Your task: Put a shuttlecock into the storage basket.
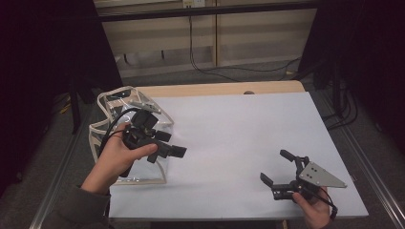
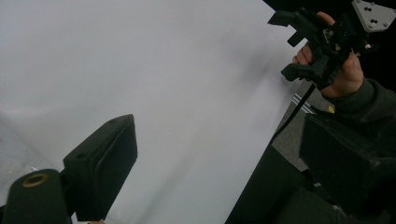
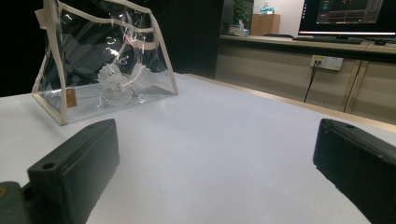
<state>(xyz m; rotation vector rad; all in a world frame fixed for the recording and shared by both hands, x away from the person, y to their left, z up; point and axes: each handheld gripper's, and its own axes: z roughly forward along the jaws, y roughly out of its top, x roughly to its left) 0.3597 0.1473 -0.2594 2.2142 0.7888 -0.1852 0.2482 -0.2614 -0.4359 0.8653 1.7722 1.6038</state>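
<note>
White table point(image 1: 229, 138): left tongs point(image 1: 177, 145) (gaping) over clear bag point(image 1: 107, 131).

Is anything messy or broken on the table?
Nothing stands out. The clear bag stands upright on the white table with white shuttlecocks inside, nothing spilled. Both the left gripper and the right gripper are open and empty.
</note>
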